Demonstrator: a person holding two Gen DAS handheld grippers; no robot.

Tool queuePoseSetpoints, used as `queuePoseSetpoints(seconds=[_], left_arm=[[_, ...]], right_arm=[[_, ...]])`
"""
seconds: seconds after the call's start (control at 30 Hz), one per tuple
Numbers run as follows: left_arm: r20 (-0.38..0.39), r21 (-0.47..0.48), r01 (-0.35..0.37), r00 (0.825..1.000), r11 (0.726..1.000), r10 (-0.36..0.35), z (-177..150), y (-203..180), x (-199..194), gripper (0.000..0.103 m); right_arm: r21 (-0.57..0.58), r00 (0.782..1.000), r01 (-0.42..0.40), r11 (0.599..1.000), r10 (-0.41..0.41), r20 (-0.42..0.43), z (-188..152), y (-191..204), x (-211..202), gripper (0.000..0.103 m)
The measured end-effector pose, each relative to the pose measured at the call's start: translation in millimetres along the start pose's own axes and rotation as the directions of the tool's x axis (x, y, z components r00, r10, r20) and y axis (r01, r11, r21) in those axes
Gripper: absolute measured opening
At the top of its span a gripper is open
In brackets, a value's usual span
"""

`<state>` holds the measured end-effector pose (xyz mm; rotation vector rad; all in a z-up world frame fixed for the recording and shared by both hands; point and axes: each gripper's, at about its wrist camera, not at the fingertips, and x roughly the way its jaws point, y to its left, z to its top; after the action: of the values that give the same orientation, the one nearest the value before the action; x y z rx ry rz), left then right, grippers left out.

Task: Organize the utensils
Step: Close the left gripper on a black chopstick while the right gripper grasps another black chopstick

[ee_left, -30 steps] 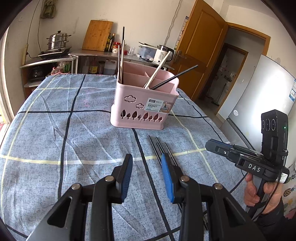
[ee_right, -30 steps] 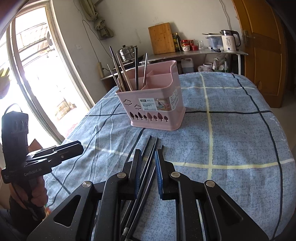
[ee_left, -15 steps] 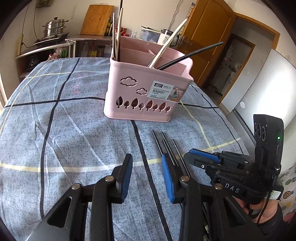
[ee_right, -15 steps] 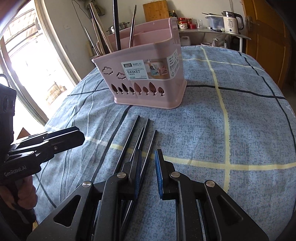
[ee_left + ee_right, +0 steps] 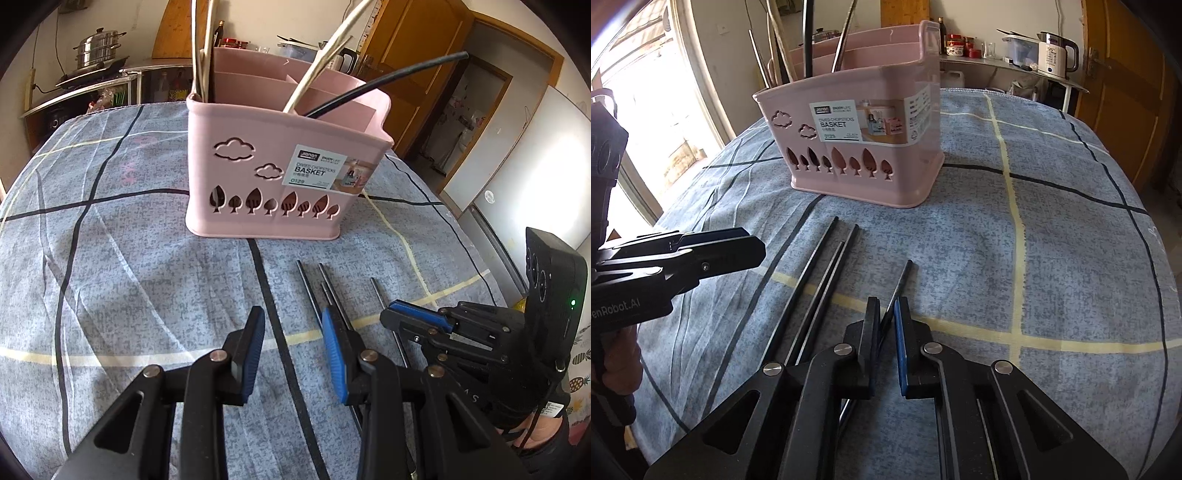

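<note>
- The right gripper (image 5: pixel 886 321), black with blue pads, had just been closing its jaws; they stood nearly together around one thin black chopstick (image 5: pixel 899 286), which ran between the pads with its tip pointing toward the basket. Whether both pads pressed on it could not quite be told, though only a sliver of gap showed.
- The left gripper (image 5: pixel 293 339), of the same make, stood with its jaws partly apart and nothing between them, hovering above the cloth over a black stripe.
- Three more thin black chopsticks (image 5: pixel 827 266) lay side by side on the cloth just left of the gripped one, between the two grippers.
- The blue-grey tablecloth (image 5: pixel 1052 236) with black and cream lines covered the table.
- Beyond the chopsticks stood the pink plastic divided basket (image 5: pixel 258 140) with cloud and tree cut-outs, upright, holding pale and black sticks that leaned out of its compartments.
- A person's hand (image 5: pixel 618 365) held the left gripper's handle.
</note>
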<state>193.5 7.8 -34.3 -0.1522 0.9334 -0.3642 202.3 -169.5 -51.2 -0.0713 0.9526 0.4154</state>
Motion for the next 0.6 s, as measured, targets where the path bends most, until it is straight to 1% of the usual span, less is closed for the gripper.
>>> queuePoseSetpoints(seconds=[0.13,0.27,0.37,0.43,0.6], left_arm=[[-0.025,0.020,-0.024,0.999,1.000,0.024,5.9,-10.1,16.4,0.034],[-0.061,0.035,-0.067,0.996,0.997,0.069,8.7,-15.4,34.7,0.034],[-0.046,0.056,-0.091,0.995,0.994,0.093,8.9,-19.3,37.2,0.033],[-0.037,0.068,-0.114,0.993,0.991,0.116,8.0,-19.5,38.1,0.029],[-0.030,0.085,-0.126,0.991,0.988,0.129,3.4,-19.6,36.6,0.023]], right_arm=[[0.019,1.000,0.009,1.000,-0.009,0.001,-4.3,-16.2,-5.4,0.008],[0.033,1.000,0.000,0.999,-0.001,0.006,-6.3,-22.8,-9.1,0.008],[0.032,1.000,-0.003,0.999,0.003,0.011,-6.8,-23.1,-9.6,0.008],[0.033,1.000,-0.007,0.999,0.007,0.013,-6.3,-23.0,-9.2,0.008],[0.032,1.000,-0.018,0.999,0.017,0.017,-7.2,-24.6,-8.8,0.008]])
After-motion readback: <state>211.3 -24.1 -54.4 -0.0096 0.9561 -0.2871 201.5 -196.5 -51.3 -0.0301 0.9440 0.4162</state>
